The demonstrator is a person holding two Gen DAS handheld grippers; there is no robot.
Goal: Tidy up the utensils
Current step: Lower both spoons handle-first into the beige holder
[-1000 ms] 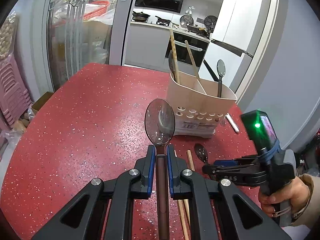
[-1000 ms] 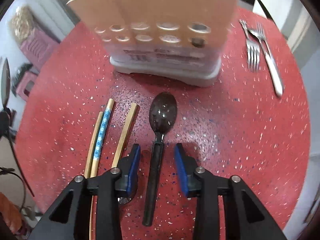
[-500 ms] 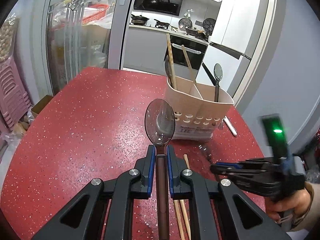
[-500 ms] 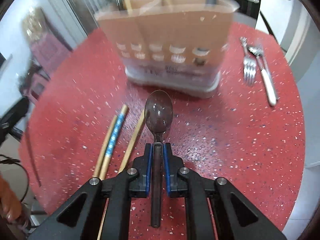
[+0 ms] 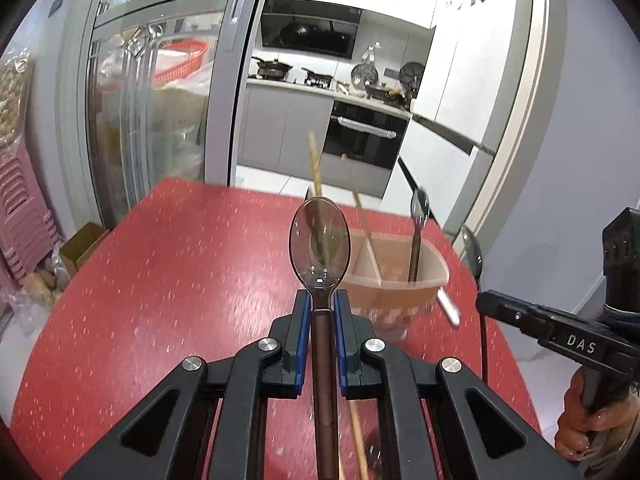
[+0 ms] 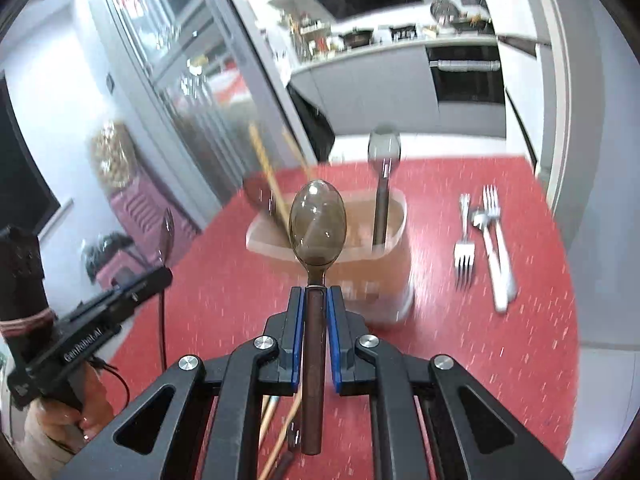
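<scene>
My left gripper (image 5: 322, 304) is shut on the handle of a brown see-through spoon (image 5: 320, 240), held above the red table with its bowl pointing forward. My right gripper (image 6: 316, 300) is shut on a second brown spoon (image 6: 318, 228), also off the table. Just beyond both spoons stands the beige utensil holder (image 5: 436, 268) (image 6: 400, 216). It holds wooden chopsticks (image 5: 316, 164) and an upright spoon (image 6: 384, 160). Each gripper shows at the edge of the other's view, carried by a hand.
Loose chopsticks (image 6: 276, 420) lie on the red speckled table (image 5: 160, 280) under the grippers. Two forks (image 6: 464, 248) and a white-handled utensil (image 6: 500, 280) lie right of the holder. A glass door and pink stools stand left of the table.
My right gripper closed on the spoon that lay on the table and lifted it, tilting up towards the holder. My left gripper rose a little, still shut on its spoon.
</scene>
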